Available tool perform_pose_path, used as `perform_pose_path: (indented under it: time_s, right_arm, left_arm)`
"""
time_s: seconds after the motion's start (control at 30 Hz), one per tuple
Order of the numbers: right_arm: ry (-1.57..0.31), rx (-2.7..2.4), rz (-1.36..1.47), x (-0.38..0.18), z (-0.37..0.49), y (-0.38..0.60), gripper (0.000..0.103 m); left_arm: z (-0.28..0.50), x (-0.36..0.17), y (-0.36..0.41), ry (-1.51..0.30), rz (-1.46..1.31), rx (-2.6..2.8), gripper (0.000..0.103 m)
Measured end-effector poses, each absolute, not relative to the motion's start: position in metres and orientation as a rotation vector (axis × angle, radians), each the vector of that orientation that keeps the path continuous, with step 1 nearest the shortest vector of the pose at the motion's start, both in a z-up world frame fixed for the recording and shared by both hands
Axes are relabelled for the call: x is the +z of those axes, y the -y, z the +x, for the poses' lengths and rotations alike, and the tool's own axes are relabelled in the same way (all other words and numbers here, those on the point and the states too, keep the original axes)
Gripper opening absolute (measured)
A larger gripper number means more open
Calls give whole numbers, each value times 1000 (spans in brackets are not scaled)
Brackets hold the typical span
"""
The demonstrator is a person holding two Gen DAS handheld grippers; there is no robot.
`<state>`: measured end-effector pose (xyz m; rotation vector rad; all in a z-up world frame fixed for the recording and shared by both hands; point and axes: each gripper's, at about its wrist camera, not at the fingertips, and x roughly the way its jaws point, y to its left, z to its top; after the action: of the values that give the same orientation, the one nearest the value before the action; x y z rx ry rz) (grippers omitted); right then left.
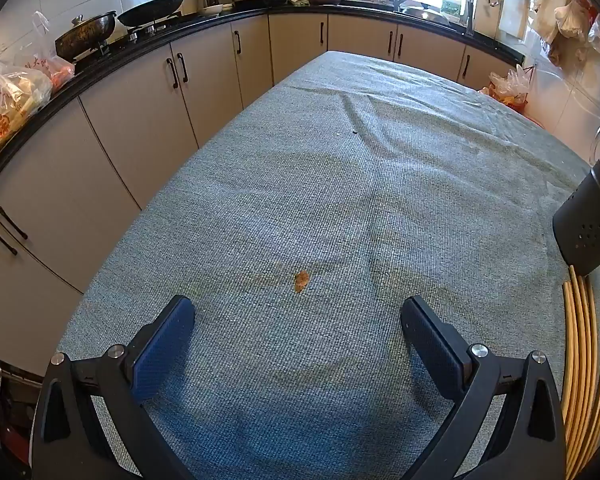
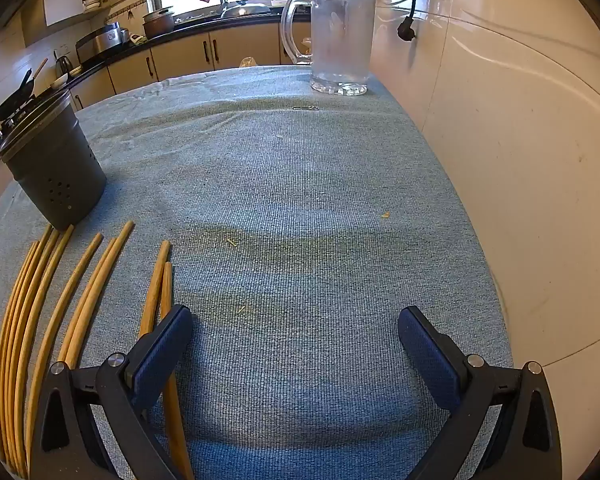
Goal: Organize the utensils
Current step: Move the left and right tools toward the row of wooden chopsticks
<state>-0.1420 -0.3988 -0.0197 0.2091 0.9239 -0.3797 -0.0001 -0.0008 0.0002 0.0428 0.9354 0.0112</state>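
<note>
Several wooden chopsticks [image 2: 88, 284] lie side by side on the grey-blue tablecloth [image 2: 300, 184], at the left of the right wrist view. Just beyond them stands a dark perforated utensil holder [image 2: 52, 164], upright. My right gripper [image 2: 296, 336] hangs open over bare cloth, its left finger just over the nearest pair of chopsticks [image 2: 160, 280]. In the left wrist view the chopsticks [image 1: 580, 356] and the holder [image 1: 588, 220] sit at the far right edge. My left gripper [image 1: 298, 328] is open over the cloth, nothing between its fingers.
A clear glass mug [image 2: 336, 36] stands at the far end of the table by the tiled wall [image 2: 500, 160]. A small orange crumb [image 1: 301, 280] lies on the cloth. Kitchen cabinets [image 1: 140, 120] with pans and bags on the counter run along the left.
</note>
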Motion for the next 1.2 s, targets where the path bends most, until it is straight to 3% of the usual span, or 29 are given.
perform_pose_path:
  time_s: [0.6, 1.1, 1.2]
  right_arm:
    - [-926, -375, 219, -20, -142, 400, 103]
    - [-976, -366, 226, -19, -139, 398, 103]
    - [-978, -388, 245, -13, -152, 396, 95]
  left_arm:
    - [-13, 5, 1, -930, 2, 7, 103]
    - [-122, 103, 29, -606, 38, -51, 103]
    - [-135, 109, 38, -604, 68, -72, 103]
